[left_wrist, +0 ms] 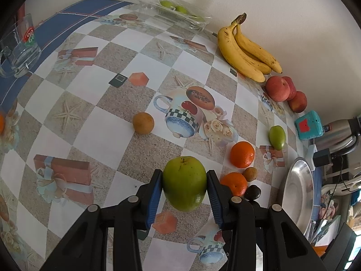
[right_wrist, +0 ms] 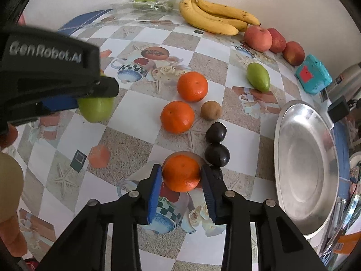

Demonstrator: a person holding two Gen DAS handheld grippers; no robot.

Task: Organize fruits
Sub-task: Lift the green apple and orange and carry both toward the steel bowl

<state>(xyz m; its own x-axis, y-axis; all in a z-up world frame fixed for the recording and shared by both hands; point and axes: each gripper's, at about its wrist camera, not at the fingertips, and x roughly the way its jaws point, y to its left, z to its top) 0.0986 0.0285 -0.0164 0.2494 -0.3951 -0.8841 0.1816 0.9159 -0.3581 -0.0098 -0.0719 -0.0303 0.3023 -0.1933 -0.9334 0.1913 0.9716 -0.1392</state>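
My left gripper (left_wrist: 184, 181) is shut on a green apple (left_wrist: 184, 183) and holds it above the table; it also shows in the right wrist view (right_wrist: 96, 109). My right gripper (right_wrist: 181, 177) is shut on an orange (right_wrist: 181, 172) just above the table. Two more oranges (right_wrist: 192, 86) (right_wrist: 177, 117), a small brown fruit (right_wrist: 211, 110) and two dark plums (right_wrist: 216, 132) (right_wrist: 217, 155) lie ahead of it. A green mango (right_wrist: 258, 76), bananas (right_wrist: 216, 17) and red apples (right_wrist: 258, 38) lie by the wall. Another brown fruit (left_wrist: 143, 123) lies alone.
A steel plate (right_wrist: 304, 158) lies at the right edge. A turquoise box (right_wrist: 313, 74) and a steel flask (left_wrist: 338, 135) stand behind it. A glass mug (left_wrist: 20, 47) stands far left. A clear plastic tray with green fruit (left_wrist: 176, 13) sits by the wall.
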